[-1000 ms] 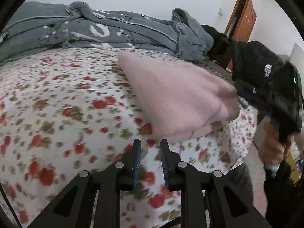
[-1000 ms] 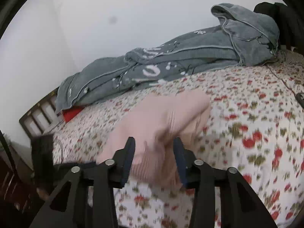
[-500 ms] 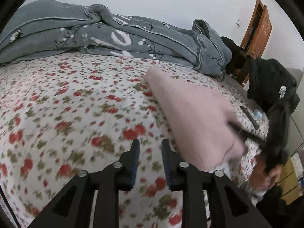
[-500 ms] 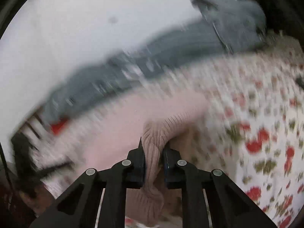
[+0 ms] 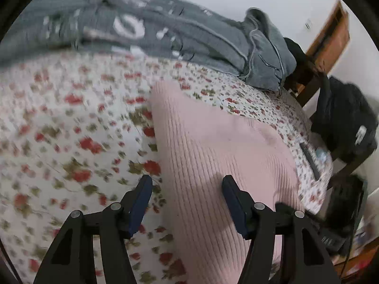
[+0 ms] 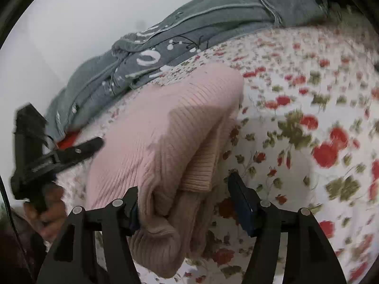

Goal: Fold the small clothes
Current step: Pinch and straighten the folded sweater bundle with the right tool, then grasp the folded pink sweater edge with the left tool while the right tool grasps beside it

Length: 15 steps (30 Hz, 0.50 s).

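Pink ribbed sweater (image 5: 220,156), folded, lies on floral bedsheet (image 5: 71,123). Left gripper (image 5: 186,203) and right gripper (image 6: 183,198) both spread wide over its near edge. Beyond sweater: grey blanket (image 5: 189,35). Sheet pattern blurred.

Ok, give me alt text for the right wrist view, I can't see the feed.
The right gripper is open around the near end of a folded pink sweater on a flowered bedsheet. A grey blanket lies bunched behind, and the left gripper reaches in from the left.
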Motion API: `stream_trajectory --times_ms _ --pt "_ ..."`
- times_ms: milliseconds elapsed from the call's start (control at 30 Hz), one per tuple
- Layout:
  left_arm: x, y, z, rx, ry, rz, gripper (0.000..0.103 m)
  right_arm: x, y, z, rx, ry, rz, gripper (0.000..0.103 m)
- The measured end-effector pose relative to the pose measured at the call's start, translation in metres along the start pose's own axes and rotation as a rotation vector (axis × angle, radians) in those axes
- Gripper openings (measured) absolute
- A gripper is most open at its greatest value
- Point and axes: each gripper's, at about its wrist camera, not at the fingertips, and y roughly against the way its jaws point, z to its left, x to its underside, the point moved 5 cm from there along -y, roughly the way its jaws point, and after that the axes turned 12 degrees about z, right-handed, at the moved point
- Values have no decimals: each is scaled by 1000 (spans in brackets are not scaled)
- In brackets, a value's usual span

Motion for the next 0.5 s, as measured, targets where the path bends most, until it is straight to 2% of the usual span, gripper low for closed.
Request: stream_trajectory --times_ms 133,233,300,400,433,467,500 --pt "-1 -16 7 78 57 38 60 -1 -3 8 39 53 -10 62" --pt "-5 -27 7 109 85 57 56 -7 -9 12 22 59 4 62" --pt "-6 -30 5 101 92 47 52 -13 -14 9 -18 39 12 62" --pt "-7 -24 -3 49 63 4 42 -19 -17 5 -67 -8 11 61" --pt "-8 -21 -6 26 43 -12 39 -19 -17 7 -69 -9 7 56" --pt "-9 -18 -10 10 24 -28 37 -19 -12 10 -65 0 -13 46" --pt "-10 -13 -14 2 8 -53 36 -20 -9 13 -60 9 -30 42"
